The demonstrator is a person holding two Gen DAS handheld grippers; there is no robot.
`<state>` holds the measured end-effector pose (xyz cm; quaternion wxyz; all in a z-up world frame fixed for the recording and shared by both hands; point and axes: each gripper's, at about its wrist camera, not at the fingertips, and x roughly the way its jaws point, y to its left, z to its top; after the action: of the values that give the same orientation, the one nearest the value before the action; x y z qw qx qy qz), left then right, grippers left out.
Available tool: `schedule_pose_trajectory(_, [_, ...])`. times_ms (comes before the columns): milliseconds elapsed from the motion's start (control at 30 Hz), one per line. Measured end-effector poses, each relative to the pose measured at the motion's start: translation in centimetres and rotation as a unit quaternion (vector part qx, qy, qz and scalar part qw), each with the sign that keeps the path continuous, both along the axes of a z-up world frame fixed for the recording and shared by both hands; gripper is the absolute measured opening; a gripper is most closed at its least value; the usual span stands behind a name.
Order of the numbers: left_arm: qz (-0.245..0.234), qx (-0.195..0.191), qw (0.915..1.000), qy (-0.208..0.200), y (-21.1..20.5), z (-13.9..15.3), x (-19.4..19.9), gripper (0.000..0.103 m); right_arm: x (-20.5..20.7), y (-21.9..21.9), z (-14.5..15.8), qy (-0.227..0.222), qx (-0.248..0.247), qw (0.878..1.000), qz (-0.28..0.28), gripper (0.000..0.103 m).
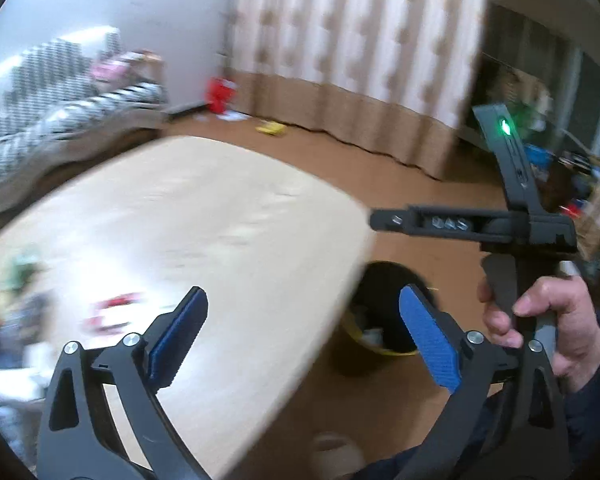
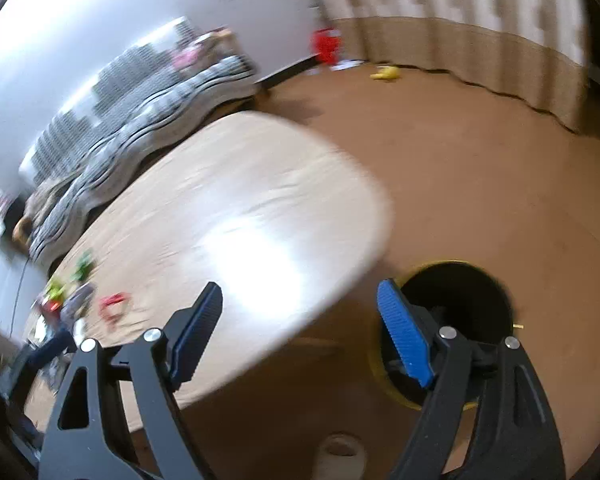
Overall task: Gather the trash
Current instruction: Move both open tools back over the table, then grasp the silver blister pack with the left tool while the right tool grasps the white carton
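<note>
Two views show both tools empty. In the left wrist view, the left hand-held gripper (image 1: 304, 340) has its blue pads wide apart with nothing between them. Red trash (image 1: 114, 314) lies blurred on the counter (image 1: 228, 216) at lower left, and the bin (image 1: 380, 320) sits on the floor at lower right. In the right wrist view, the right hand-held gripper (image 2: 300, 332) is likewise spread and empty. The trash lies far left; its long axis is unreadable. I judge the left gripper nearer.

Bin (image 2: 456, 300) on floor, right of table (image 2: 240, 200); sofa (image 2: 140, 120) behind table.
</note>
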<state>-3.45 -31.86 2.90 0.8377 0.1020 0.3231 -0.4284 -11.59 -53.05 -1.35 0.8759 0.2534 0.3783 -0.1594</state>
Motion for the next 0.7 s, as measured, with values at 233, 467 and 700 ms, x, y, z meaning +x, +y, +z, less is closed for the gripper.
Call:
schedule_pose_trajectory(233, [0.183, 0.023, 0.9827, -0.018, 17.8, 1.0, 5.2, 0.095, 8.4, 13.5, 1.6, -0.014, 0.001, 0.989, 0.150, 0.080])
schedule_pose_trajectory(467, [0.336, 0.049, 0.9407, 0.005, 32.7, -0.8, 10.7, 0.095, 14.8, 26.6, 1.5, -0.008, -0.009, 0.959, 0.283, 0.080])
schedule_pose_trajectory(700, [0.362, 0.032, 0.9290, 0.068, 37.0, -4.3, 16.4, 0.095, 18.1, 34.8, 0.3, 0.002, -0.054, 0.924, 0.380, 0.079])
